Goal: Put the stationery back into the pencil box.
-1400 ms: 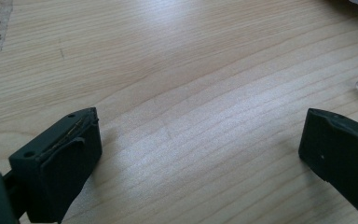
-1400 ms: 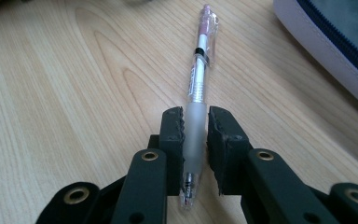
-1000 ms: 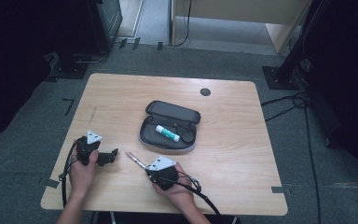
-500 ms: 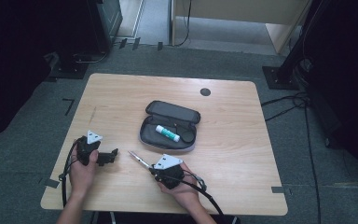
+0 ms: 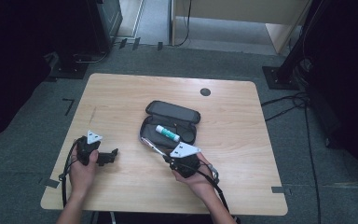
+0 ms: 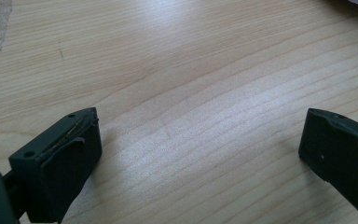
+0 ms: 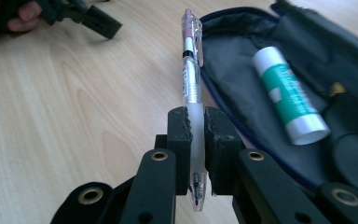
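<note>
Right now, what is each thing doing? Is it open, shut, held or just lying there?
Pencil case: unzipped, lid folded back, lying flat on the table.
Glue stick: capped, lying inside the case.
Pen: clamped in the right tool, its far end beside the case's edge.
Right tool: shut on the pen.
Left tool: open, nothing between its jaws, resting low over bare wood.

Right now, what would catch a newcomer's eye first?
The right claw clamps a clear pen, poised beside the open dark pencil case mid-table. Inside the case lies a green-and-white glue stick. The left claw rests open over bare wood, near the table's left front.
</note>
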A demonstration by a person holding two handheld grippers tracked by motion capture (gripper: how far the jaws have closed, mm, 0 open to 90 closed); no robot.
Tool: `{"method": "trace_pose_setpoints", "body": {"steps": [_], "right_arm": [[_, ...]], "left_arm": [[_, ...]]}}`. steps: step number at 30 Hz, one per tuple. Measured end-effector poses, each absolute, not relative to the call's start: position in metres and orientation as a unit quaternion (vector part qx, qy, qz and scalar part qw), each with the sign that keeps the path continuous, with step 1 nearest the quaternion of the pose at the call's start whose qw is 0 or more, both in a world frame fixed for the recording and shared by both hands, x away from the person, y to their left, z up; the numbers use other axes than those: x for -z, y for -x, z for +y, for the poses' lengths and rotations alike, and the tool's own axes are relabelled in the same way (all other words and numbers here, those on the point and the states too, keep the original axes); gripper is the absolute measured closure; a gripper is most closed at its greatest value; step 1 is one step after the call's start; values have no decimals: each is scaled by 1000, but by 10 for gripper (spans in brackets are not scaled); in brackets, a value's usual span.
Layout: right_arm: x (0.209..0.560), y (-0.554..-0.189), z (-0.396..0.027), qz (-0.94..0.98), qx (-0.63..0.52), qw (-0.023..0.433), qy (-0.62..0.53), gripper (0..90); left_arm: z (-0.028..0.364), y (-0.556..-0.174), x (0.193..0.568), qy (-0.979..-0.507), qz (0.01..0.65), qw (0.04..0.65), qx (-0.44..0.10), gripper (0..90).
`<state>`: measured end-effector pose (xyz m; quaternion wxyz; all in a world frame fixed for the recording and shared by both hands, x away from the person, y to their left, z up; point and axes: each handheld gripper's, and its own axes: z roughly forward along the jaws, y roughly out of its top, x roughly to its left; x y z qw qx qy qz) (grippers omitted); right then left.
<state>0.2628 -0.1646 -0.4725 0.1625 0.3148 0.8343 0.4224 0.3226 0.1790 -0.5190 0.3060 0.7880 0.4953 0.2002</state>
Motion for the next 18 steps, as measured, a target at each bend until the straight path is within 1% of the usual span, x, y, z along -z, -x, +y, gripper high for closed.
{"method": "trace_pose_setpoints", "body": {"steps": [5,12,18], "right_arm": [[462,-274,-175,834,-420,175,-312,816],[451,-294,-184,833,-426,175,-308,816],[454,-310,-183,837,-421,171,-305,815]], "left_arm": [[179,-323,519,-788,495,306,-200,0],[179,-323,519,-788,495,306,-200,0],[179,-323,519,-788,495,306,-200,0]]}}
